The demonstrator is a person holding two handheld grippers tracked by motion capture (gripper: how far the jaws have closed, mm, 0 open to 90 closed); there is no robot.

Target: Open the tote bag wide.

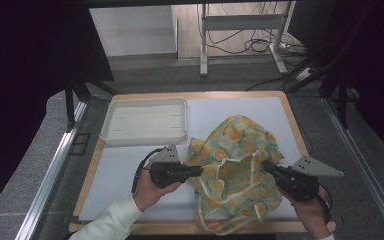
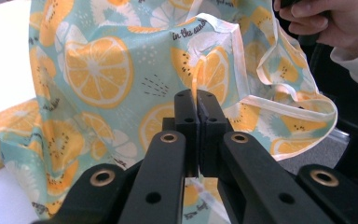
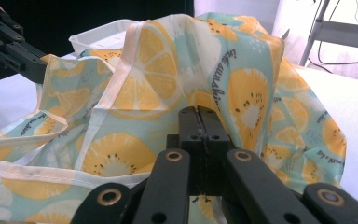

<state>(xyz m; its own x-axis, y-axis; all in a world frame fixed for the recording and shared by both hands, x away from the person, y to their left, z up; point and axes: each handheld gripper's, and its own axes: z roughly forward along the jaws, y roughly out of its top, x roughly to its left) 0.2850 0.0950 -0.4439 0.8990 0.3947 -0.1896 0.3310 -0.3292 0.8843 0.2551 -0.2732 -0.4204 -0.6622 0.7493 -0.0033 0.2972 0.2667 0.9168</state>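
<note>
One fruit-print bag (image 1: 237, 167), pinched by two hand-held grippers: left hand-held gripper (image 1: 200, 171), right hand-held gripper (image 1: 266, 165).

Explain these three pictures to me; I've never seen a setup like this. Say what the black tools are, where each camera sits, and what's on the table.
A person holds a hand-operated gripper in each hand; there is no robot arm. The wide picture comes from a camera above the table. It shows the left gripper and the right gripper at opposite sides of a crumpled fabric bag printed with orange slices. The other two pictures come from cameras riding on each gripper, looking along its black fingers. In both, the fingers are pressed together on the bag's cloth. An empty white tray sits at the far left of the white mat covering the wooden table.
</note>
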